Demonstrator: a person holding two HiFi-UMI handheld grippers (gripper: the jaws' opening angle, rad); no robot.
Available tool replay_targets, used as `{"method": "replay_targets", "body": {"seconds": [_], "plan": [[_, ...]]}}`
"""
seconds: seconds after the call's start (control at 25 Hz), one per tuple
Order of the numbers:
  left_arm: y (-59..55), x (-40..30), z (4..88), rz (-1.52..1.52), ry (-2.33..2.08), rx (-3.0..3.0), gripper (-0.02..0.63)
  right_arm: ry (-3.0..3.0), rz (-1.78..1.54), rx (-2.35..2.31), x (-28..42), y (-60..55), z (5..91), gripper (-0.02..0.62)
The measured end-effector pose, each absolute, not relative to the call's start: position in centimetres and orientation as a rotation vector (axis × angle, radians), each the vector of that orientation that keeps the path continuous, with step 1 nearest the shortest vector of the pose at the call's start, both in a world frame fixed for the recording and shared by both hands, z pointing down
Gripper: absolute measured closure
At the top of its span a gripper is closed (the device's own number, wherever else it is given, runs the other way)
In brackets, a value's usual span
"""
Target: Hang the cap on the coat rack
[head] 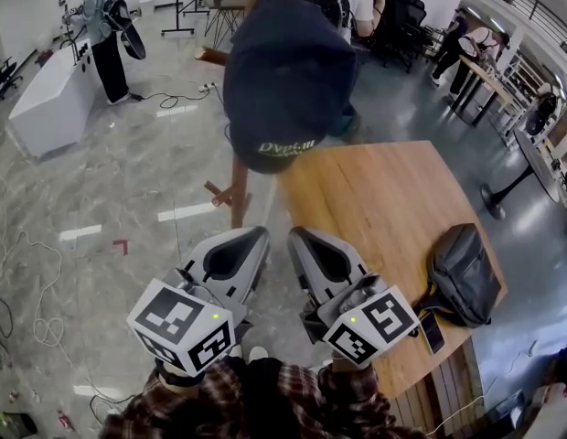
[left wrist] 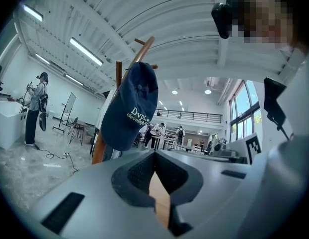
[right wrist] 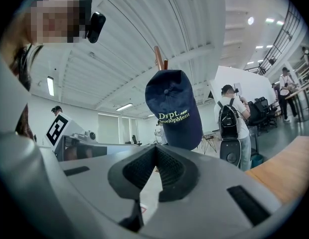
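Observation:
A dark navy cap [head: 288,85] with pale lettering hangs on top of the wooden coat rack [head: 238,199], free of both grippers. My left gripper [head: 257,232] and right gripper [head: 296,234] sit side by side below it, near my body, both shut on nothing. In the left gripper view the cap [left wrist: 130,106] hangs on a rack peg [left wrist: 143,49] above the closed left gripper [left wrist: 154,154]. The right gripper view has the cap [right wrist: 174,108] above the closed right gripper [right wrist: 155,148], with the rack's top [right wrist: 158,58] poking out.
A wooden table [head: 384,199] stands to the right with a black bag [head: 465,277] and a phone [head: 432,332] on it. Cables [head: 46,323] lie on the marble floor at left. A white counter [head: 46,94] and standing people [head: 105,30] are farther off.

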State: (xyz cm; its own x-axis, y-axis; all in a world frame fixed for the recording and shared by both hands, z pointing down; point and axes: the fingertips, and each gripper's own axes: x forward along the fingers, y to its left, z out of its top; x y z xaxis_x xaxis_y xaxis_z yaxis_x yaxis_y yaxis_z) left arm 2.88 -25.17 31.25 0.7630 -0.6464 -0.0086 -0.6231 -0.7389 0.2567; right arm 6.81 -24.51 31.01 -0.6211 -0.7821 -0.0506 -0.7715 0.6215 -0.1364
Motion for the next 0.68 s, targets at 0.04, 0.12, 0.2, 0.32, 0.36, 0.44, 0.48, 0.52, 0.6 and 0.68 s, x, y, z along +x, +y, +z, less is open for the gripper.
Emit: {"method": "replay_targets", "body": {"seconds": [0.04, 0.12, 0.2, 0.32, 0.36, 0.44, 0.48, 0.52, 0.6, 0.68], "plan": [[-25.3, 2.8, 31.2, -0.143, -0.995, 2.725, 0.595, 2.734, -0.150, -1.313, 6.7, -24.6, 31.0, 0.584], [-25.5, 2.7, 31.1, -0.149, -0.993, 2.730, 0.595, 2.736, -0.143, -1.313, 6.5, -24.9, 31.1, 0.584], [-25.7, 2.6, 31.0, -0.156, -0.992, 2.734, 0.595, 2.735, -0.136, -1.315, 6.4, -25.1, 31.1, 0.584], [-25.9, 2.8, 30.9, -0.154, -0.985, 2.741, 0.595, 2.725, -0.136, -1.324, 6.6, -25.3, 31.0, 0.584], [-25.9, 2.9, 30.9, -0.152, -0.982, 2.743, 0.595, 2.720, -0.140, -1.328, 6.8, -25.3, 31.1, 0.584], [-25.9, 2.9, 30.9, -0.152, -0.980, 2.744, 0.595, 2.716, -0.148, -1.331, 6.8, -25.4, 31.2, 0.584], [-25.9, 2.8, 30.9, -0.152, -0.981, 2.744, 0.595, 2.716, -0.152, -1.329, 6.7, -25.5, 31.2, 0.584], [-26.0, 2.7, 31.0, -0.151, -0.982, 2.744, 0.595, 2.716, -0.156, -1.325, 6.6, -25.6, 31.3, 0.584], [-26.2, 2.5, 31.2, -0.149, -0.985, 2.742, 0.595, 2.715, -0.164, -1.318, 6.4, -25.8, 31.5, 0.584], [-26.5, 2.3, 31.4, -0.148, -0.985, 2.740, 0.595, 2.714, -0.169, -1.315, 6.1, -26.0, 31.7, 0.584]]}}
